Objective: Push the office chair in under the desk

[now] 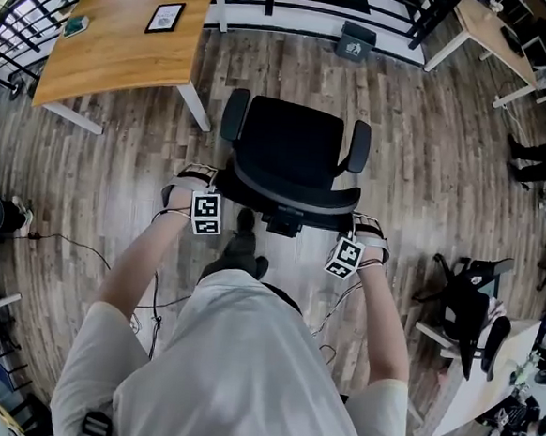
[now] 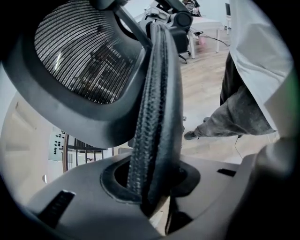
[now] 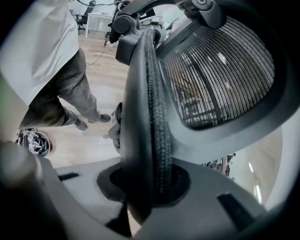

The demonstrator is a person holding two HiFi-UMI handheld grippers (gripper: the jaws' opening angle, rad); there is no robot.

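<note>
- While both grips sit on the chair's back, I treat this as a steering job, not a plain shove. The office chair [image 1: 292, 153] stands mid-frame in the head view on open floor. It is below and right of the tabletop [image 1: 127, 41] in the upper left, with none of it underneath yet.
- The left hand-held gripper [image 2: 150, 190] is clamped narrow on the backrest rim [image 2: 157, 93], and the right hand-held gripper [image 3: 145, 187] pinches the same rim at its other side (each gripper view shows the padded edge running down between the jaws).
- I would push harder on the right so the seat swings toward the upper left, then even out both sides.
- The white leg [image 1: 194, 106] at the tabletop's near corner is just beside the armrest [image 1: 234, 113] at frame left. I judge it the likeliest snag, so I'd clear it before driving in.
- I'd push level, since a rim grip may tilt the back rather than roll the chair.
- I'd also mind the cable [image 1: 64, 240] on the floor at lower left.
</note>
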